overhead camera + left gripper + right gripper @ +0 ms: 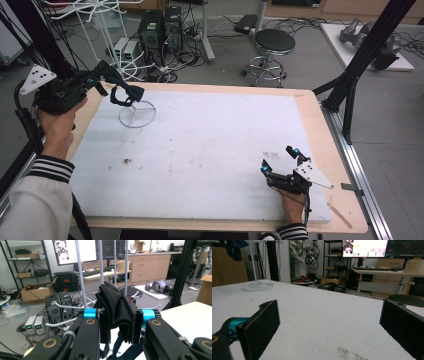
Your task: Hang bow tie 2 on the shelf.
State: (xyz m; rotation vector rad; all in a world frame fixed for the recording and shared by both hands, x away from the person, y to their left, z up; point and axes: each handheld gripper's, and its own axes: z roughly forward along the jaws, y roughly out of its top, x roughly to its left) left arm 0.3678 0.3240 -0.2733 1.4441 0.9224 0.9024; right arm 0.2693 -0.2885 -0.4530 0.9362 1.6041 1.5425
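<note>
Left claw (117,317) view — pads pinching black cloth (115,307).

The left gripper (102,75) was raised at the upper left of the high view, gripped by the left hand (59,117), whose striped cuff and pale sleeve came in from the lower left corner. Its fingers (105,325) were closed on a cloth (115,307) at the centre of the left gripper view. The right gripper (280,160) sat low at the lower right of the high view, the right hand (291,202) behind it at the bottom edge. Its fingers (260,327) stood wide apart at the lower left and right edges of the right gripper view, with nothing between them.
</note>
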